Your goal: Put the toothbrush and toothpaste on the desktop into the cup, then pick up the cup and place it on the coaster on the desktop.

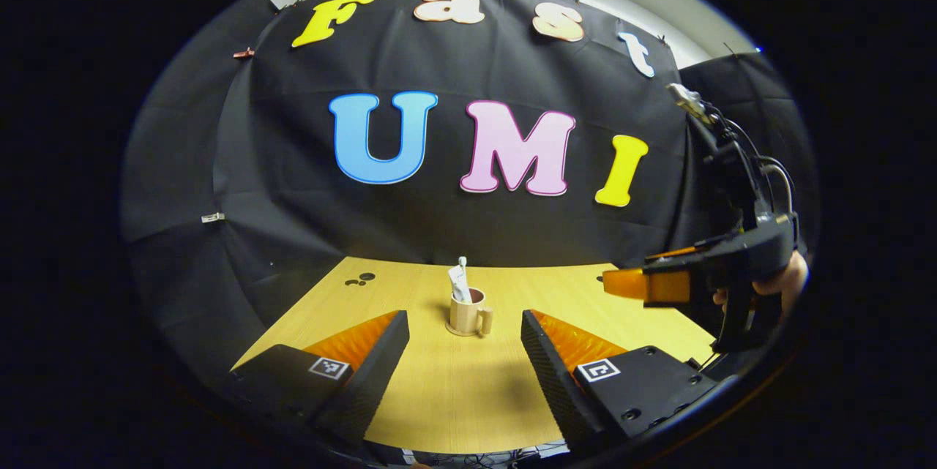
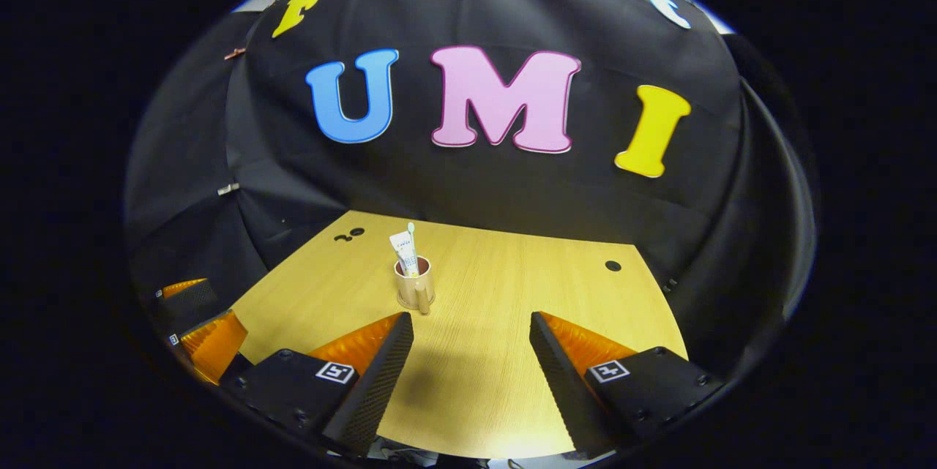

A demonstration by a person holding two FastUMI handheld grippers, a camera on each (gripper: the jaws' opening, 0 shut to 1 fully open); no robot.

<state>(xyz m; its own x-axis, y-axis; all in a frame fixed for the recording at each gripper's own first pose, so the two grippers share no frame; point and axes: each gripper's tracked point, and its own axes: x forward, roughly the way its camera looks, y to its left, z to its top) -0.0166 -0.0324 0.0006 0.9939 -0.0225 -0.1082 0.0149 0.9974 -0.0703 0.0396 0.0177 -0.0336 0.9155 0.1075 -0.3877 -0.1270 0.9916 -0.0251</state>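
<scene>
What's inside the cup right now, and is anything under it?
The cup holds the toothpaste and the toothbrush, both upright. Their lower ends are hidden by its wall. A round coaster edge shows under the base.

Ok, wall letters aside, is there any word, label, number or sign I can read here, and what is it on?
Toothpaste, standing in the cup: coloured print on the tube, too small to read.
Square markers on the left gripper: black-and-white code patterns, no words.
Square markers on the right gripper: the same kind, no words.
Nothing else carries readable text.
</scene>
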